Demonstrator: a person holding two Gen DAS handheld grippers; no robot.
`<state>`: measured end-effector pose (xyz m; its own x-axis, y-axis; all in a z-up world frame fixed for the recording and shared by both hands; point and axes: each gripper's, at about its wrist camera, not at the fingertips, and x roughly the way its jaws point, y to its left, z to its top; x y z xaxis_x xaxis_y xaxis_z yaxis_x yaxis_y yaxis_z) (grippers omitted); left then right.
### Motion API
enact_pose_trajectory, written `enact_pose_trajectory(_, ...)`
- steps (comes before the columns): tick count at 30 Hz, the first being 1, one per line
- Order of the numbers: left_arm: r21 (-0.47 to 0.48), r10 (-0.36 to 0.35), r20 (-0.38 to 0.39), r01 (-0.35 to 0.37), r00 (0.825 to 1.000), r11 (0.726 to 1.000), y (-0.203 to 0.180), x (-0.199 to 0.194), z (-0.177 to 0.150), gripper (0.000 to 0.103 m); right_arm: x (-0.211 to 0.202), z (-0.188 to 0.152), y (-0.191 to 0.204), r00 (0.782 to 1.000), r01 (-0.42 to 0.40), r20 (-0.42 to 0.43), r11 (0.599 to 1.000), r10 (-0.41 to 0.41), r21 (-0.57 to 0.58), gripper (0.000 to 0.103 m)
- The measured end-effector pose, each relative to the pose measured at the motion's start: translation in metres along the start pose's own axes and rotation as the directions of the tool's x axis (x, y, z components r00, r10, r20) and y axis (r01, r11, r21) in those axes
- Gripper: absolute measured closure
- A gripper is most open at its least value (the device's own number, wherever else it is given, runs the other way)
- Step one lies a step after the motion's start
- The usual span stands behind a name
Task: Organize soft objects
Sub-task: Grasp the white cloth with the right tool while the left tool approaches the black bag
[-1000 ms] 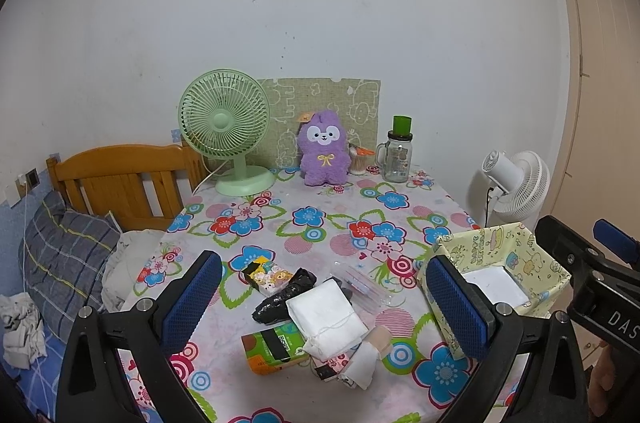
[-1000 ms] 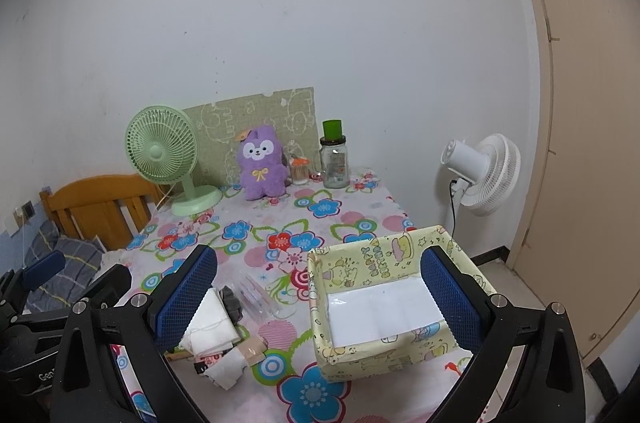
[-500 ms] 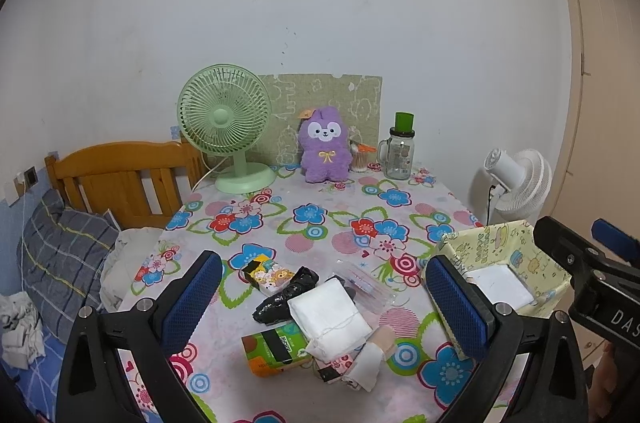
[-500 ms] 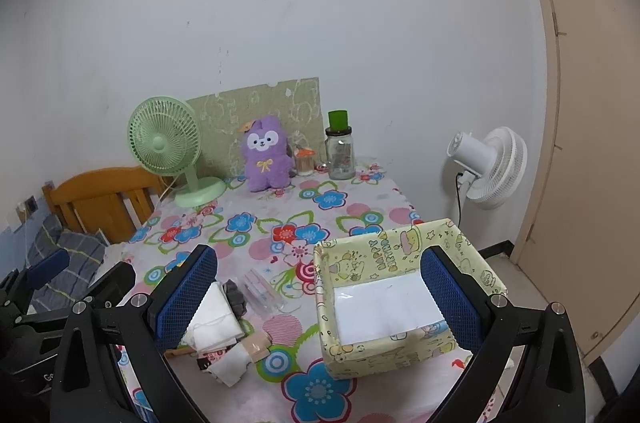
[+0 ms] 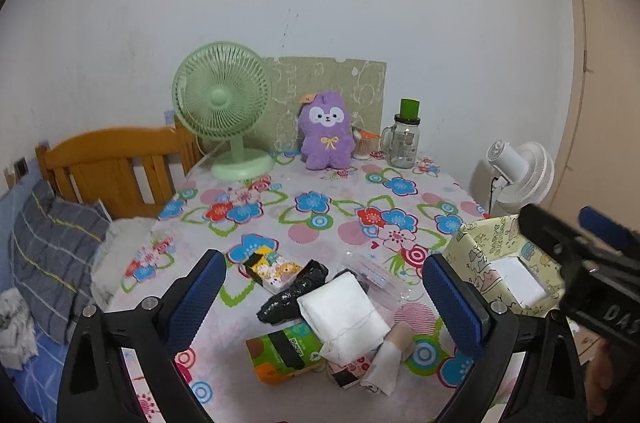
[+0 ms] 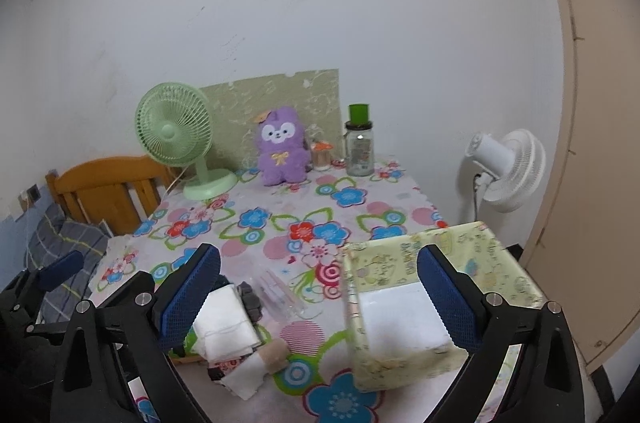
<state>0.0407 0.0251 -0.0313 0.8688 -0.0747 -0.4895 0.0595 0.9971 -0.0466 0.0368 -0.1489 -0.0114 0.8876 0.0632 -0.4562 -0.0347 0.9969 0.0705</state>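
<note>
Both pairs of tongs hang above the near edge of the surface, spread wide with nothing between their blue pads. The left tongs [image 5: 322,299] frame a heap of small soft things; the right tongs [image 6: 318,297] look past that heap toward the yellow patterned box [image 6: 424,255] at the right edge.

Between the left pads lies a white folded cloth pad [image 5: 344,311] tied with thread, resting on a green and orange packet [image 5: 286,351]. A crumpled black bag [image 5: 294,291] touches the pad's far-left side, and a small cartoon-print packet [image 5: 272,269] sits just beyond it. A beige bandage roll [image 5: 402,337] and a scrap of white cloth [image 5: 384,367] lie at the pad's near-right corner. A clear plastic case [image 5: 370,273] sits between the heap and the box.

The box is open, and only its white bottom shows inside, so I judge the sorting has hardly begun: this looks like the approach before a first pick. Next, I'd guess, the left tongs should drop over the white pad, pinch its raised edge without snagging the thread, and carry it across to the box.

Farther back stand a green fan [image 5: 224,111], a purple plush [image 5: 327,131] and a glass jar [image 5: 404,143].
</note>
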Motion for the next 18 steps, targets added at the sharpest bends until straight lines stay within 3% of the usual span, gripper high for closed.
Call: enact_pose_trajectory(18, 0.012, 0.055, -0.162, -0.054, 0.985, 0.998, 0.039, 0.058, -0.035, 0.009, 0.069, -0.030, 0.060, 0.987, -0.103, -0.127, 0.994, 0.097, -0.043, 0.005)
